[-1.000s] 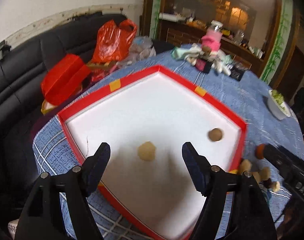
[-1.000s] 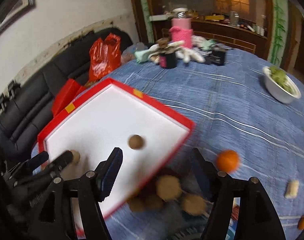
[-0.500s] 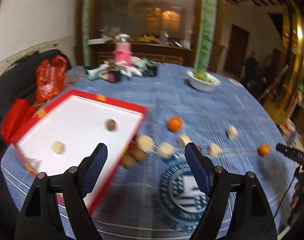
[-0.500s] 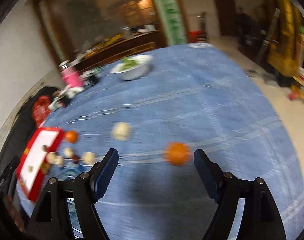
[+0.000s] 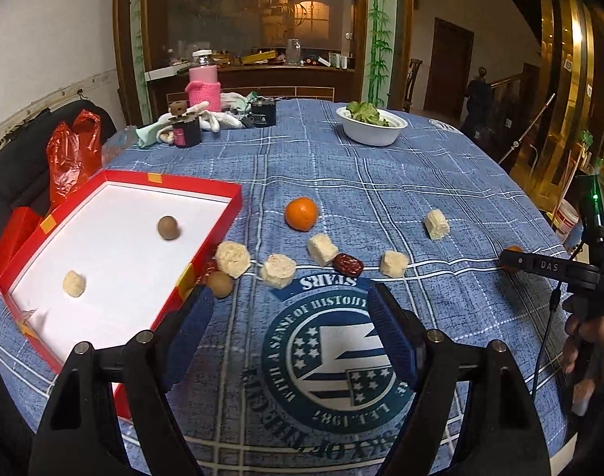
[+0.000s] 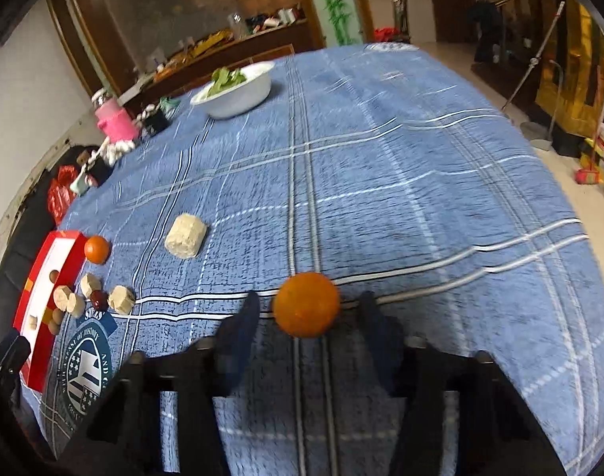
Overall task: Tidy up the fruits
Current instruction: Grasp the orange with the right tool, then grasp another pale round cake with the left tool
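**Inspector:** On the blue cloth (image 6: 420,166), what does your right gripper (image 6: 307,313) have?

**Operator:** I see an orange (image 6: 305,304) sitting between its fingers, on the cloth. The jaws are closing around it. On both sides I still see a slim gap, so I record no firm grip. The picture is blurred there.

**Inspector:** And the left gripper (image 5: 290,317)?

**Operator:** My left one hangs wide over the round crest (image 5: 333,357) printed on the cloth, with nothing between its fingers.

**Inspector:** Where does the other fruit lie?

**Operator:** A second orange (image 5: 301,213) sits near the red tray (image 5: 206,254), off its far right corner. Inside the tray I count one brown ball (image 5: 168,227) and one pale chunk (image 5: 74,283). Another brown ball (image 5: 220,284) lies just outside the tray wall, beside two pale chunks (image 5: 232,259) (image 5: 278,271). Three more chunks (image 5: 322,249) (image 5: 395,263) (image 5: 436,224) are spread further right, and a red date (image 5: 348,263) lies touching the first of them.

**Inspector:** Anything else on the table?

**Operator:** A white bowl (image 5: 371,130) of greens stands at the far side, well apart from the fruit.
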A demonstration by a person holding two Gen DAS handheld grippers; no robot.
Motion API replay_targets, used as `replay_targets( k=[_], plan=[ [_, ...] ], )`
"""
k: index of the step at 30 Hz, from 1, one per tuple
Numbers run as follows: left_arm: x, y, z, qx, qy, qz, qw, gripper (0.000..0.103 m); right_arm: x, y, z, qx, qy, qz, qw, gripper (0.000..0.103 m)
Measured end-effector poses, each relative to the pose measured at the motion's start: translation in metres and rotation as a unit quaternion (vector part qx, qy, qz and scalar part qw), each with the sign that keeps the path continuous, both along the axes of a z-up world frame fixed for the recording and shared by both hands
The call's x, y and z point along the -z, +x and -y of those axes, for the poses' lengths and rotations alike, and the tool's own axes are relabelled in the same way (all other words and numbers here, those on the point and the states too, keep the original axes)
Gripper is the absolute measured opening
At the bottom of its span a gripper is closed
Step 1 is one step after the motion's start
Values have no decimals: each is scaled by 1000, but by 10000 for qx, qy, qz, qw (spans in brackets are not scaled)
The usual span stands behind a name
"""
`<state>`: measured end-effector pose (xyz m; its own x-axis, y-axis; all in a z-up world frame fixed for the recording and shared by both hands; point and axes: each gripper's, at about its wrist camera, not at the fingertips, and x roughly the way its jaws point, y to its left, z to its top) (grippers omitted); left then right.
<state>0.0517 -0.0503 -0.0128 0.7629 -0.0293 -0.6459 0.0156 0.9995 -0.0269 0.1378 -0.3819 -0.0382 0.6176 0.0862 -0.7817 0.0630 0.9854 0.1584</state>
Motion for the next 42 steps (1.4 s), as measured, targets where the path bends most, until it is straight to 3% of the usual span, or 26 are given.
replay_targets(
  k=[4, 13, 15, 17, 21, 23, 26, 29, 31, 42],
  plan=[
    [0, 15, 19, 249, -48, -1, 9997, 80, 0, -2, 6, -3, 341, 136, 9993, 34],
    [29, 74, 82, 1037, 72, -685, 9922, 79, 4, -2, 29, 72, 1304, 345, 9908, 34],
    [35, 83, 85, 1090, 55, -830, 9906, 71, 4, -1, 29, 49, 1371, 365, 9899, 34],
    [35, 87, 88, 1091, 223, -773, 9908, 67, 4, 0, 29, 21, 1400, 391, 9894, 34],
    [39, 91, 96, 1131, 549, -877, 9882, 49, 2, 0, 27, -31, 1395, 448, 9892, 34],
    [48, 95, 94, 1191, 439, -1189, 9848, 49, 2, 1, 26, -41, 1392, 456, 9892, 34],
    [47, 95, 92, 1190, 404, -1171, 9851, 49, 2, 0, 26, -47, 1389, 464, 9892, 35],
    [45, 90, 95, 1256, 486, -1132, 9844, 23, 1, 0, 26, -64, 1375, 487, 9893, 35],
    [44, 87, 97, 1242, 567, -1143, 9840, 23, 1, 0, 27, -47, 1377, 480, 9893, 35],
    [26, 58, 68, 846, 210, -1066, 9905, 23, -8, -4, 15, -146, 1034, 673, 9923, 34]
  ],
)
